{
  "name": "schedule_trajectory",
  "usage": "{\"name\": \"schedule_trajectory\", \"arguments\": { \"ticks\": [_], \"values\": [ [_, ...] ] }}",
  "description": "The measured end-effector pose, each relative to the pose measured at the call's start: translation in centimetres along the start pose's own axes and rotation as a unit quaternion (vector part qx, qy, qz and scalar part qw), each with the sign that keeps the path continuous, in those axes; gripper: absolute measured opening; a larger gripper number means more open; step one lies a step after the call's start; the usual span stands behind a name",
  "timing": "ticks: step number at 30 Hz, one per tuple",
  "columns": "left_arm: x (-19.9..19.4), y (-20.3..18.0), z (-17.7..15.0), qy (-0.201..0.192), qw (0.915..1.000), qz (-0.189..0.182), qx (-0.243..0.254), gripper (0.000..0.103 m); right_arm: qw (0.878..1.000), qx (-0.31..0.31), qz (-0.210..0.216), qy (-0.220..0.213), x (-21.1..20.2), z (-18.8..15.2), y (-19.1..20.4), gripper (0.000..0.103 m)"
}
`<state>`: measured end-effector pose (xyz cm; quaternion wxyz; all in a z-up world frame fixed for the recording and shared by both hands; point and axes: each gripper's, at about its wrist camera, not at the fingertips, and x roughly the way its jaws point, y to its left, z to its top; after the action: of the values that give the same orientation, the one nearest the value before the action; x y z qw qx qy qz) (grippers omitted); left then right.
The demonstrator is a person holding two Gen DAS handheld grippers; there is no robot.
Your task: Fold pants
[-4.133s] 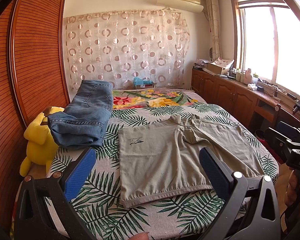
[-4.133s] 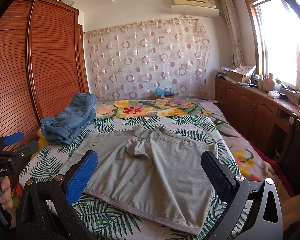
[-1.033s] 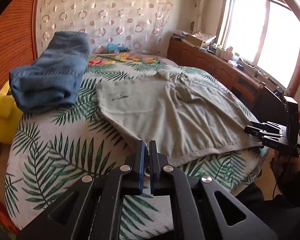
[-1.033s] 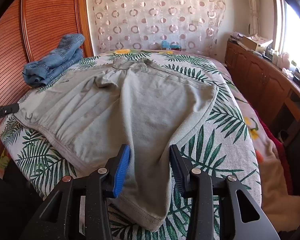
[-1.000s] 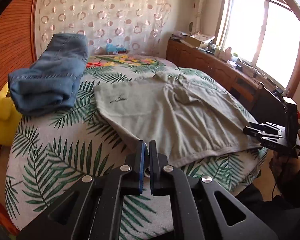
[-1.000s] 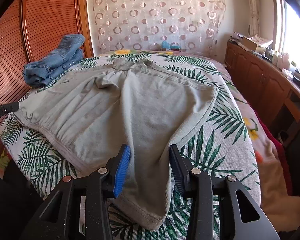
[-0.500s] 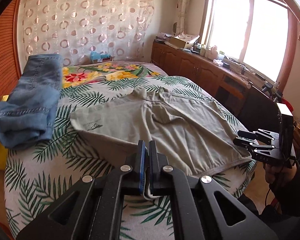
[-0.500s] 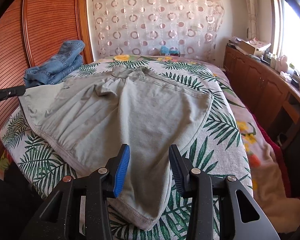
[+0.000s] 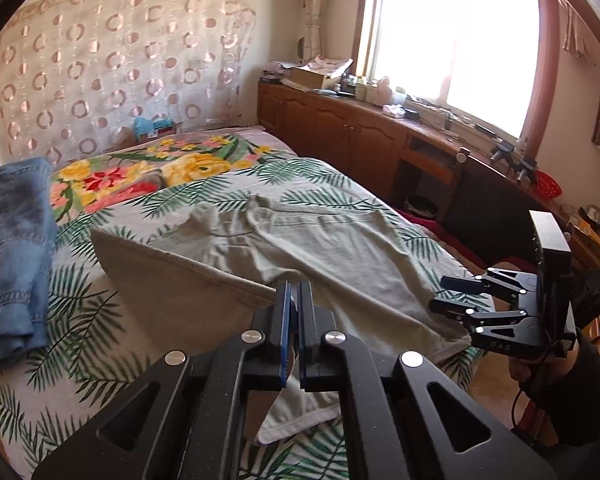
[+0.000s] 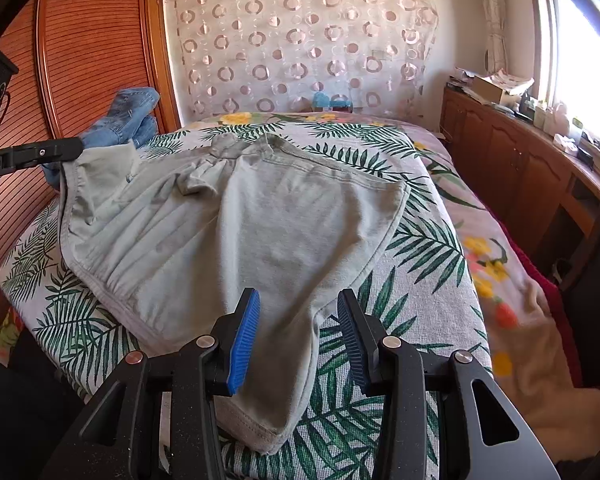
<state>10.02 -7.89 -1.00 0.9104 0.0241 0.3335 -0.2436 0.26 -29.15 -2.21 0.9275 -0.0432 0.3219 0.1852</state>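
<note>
So the grey pants (image 10: 260, 216) are spread flat on the leaf-print bed (image 10: 428, 240), and we're on the first fold: the left gripper (image 9: 294, 300) is clamped tight on the left leg's hem corner and has it peeled up off the bed, while the right gripper (image 10: 298, 320) sits half open, straddling the other leg's hem without pinching it. Next move, I'd guess, is carrying that lifted leg across onto the right one and lining up the hems. Compared to a second ago that corner's clearly higher, further over, underside showing; folded jeans (image 9: 14, 248) untouched.
</note>
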Motion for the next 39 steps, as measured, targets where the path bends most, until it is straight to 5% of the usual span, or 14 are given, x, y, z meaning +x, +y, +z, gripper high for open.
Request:
{"name": "schedule_trajectory", "arguments": {
  "ticks": [12,20,24,26,29,39],
  "values": [
    [2.8,-4.4,2.6,0.016,0.9984,-0.043,0.034,0.004,1.000,0.015,0.001,-0.010,-0.3,-0.3,-0.6,0.042],
    [4.1,-4.1,1.8,0.029,0.9990,-0.019,0.029,0.005,1.000,0.018,0.004,-0.010,-0.3,-0.8,-0.8,0.042],
    [3.9,-2.5,0.9,0.029,0.9994,0.002,0.017,0.044,1.000,0.020,0.006,-0.009,-0.2,-0.8,-0.7,0.042],
    [3.6,-1.7,0.2,0.029,0.9995,0.010,0.012,0.053,1.000,0.020,0.007,-0.009,-0.1,-0.8,-0.6,0.042],
    [3.4,-0.3,-0.9,0.034,0.9992,0.021,-0.001,0.079,1.000,0.017,0.010,-0.010,0.0,-0.6,-0.4,0.042],
    [3.6,3.2,-6.0,0.077,0.9946,0.061,-0.032,0.079,0.999,-0.005,0.031,-0.017,0.6,0.4,1.6,0.042]
  ]
}}
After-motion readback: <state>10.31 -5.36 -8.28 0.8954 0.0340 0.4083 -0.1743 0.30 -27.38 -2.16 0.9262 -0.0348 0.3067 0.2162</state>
